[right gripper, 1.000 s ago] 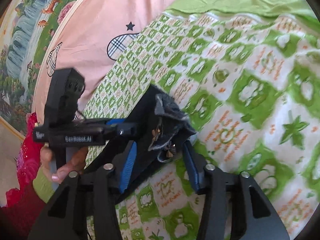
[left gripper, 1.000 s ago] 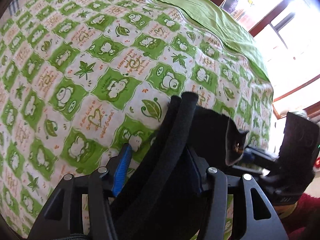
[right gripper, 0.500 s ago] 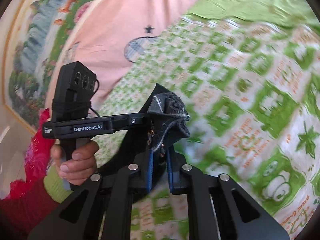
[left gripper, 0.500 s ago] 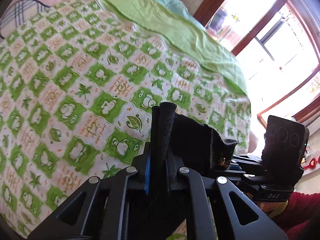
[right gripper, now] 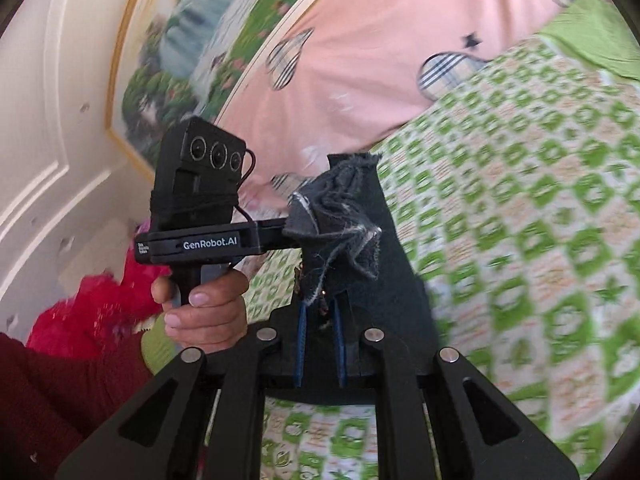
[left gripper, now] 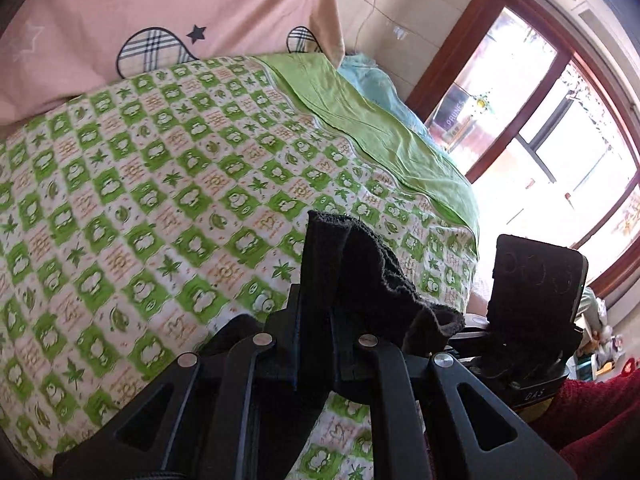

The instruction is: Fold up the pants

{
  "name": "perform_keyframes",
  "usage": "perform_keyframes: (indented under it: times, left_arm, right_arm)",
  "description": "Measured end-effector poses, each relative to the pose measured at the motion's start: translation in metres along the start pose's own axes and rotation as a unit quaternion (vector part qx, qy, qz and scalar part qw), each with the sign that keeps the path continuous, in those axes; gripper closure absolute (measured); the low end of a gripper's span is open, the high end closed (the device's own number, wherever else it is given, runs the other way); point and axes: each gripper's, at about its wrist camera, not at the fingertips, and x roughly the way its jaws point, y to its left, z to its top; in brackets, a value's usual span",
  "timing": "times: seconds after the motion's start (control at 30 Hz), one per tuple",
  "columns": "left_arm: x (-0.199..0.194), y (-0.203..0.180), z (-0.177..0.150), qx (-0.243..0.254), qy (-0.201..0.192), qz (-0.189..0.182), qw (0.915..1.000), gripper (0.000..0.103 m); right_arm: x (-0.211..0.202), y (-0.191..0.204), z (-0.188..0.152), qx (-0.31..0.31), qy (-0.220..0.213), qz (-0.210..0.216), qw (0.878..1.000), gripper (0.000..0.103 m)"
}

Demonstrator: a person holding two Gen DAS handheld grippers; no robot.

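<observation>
The black pants (left gripper: 348, 264) are held up above the bed by both grippers. My left gripper (left gripper: 314, 336) is shut on a folded edge of the pants, which stands up between its jaws. My right gripper (right gripper: 320, 320) is shut on a bunched, frayed end of the pants (right gripper: 340, 216), and the dark cloth hangs down behind it. In the right wrist view the left gripper (right gripper: 208, 240) shows at the left, held in a hand. In the left wrist view the right gripper (left gripper: 532, 300) shows at the right.
The bed has a green-and-white patterned sheet (left gripper: 160, 208) with a plain green cover (left gripper: 372, 120) along its far side. A pink pillow (left gripper: 140, 20) lies at the head. A window (left gripper: 560, 140) is at the right. A framed picture (right gripper: 192, 52) hangs on the wall.
Both grippers closed on the pants and have lifted them; both views tilt up, showing the pillow, wall and window.
</observation>
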Motion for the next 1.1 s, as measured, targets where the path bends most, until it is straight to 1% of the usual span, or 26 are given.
perform_keyframes:
  times: [0.17,0.27,0.37,0.53,0.6,0.7,0.8,0.9,0.97,1.1]
  left_arm:
    - [-0.017,0.031,-0.035,-0.058,-0.022,-0.001,0.9981,0.093]
    - [-0.018,0.045,-0.053,-0.084,-0.028,0.004,0.9961,0.093]
    - [-0.021,0.06,-0.075,-0.11,-0.033,0.012,0.9933,0.093]
    - [-0.021,0.077,-0.101,-0.143,-0.035,0.021,0.9889,0.093]
    - [-0.021,0.082,-0.11,-0.153,-0.035,0.03,0.9871,0.093]
    - [-0.022,0.088,-0.121,-0.167,-0.036,0.048,0.9842,0.093]
    - [-0.026,0.093,-0.135,-0.187,-0.041,0.062,0.9795,0.095]
    - [-0.033,0.098,-0.15,-0.21,-0.048,0.069,0.9741,0.096]
    - [-0.039,0.1,-0.161,-0.225,-0.053,0.072,0.9702,0.096]
    - [-0.054,0.102,-0.18,-0.258,-0.068,0.078,0.9607,0.095]
  right_arm:
    - [0.035,0.006,-0.014,-0.008,0.036,0.019,0.999,0.09]
    - [0.052,0.009,-0.024,-0.017,0.059,0.021,0.998,0.09]
    - [0.066,0.011,-0.034,-0.028,0.082,0.016,0.996,0.09]
    - [0.085,0.012,-0.046,-0.04,0.115,0.002,0.993,0.09]
    - [0.091,0.013,-0.05,-0.045,0.126,-0.005,0.991,0.087]
    - [0.101,0.015,-0.056,-0.058,0.144,-0.022,0.988,0.087]
    - [0.11,0.017,-0.061,-0.064,0.158,-0.03,0.985,0.085]
    - [0.117,0.017,-0.064,-0.066,0.167,-0.035,0.983,0.08]
    - [0.121,0.02,-0.068,-0.071,0.176,-0.029,0.981,0.068]
    - [0.125,0.03,-0.074,-0.089,0.186,-0.027,0.978,0.06]
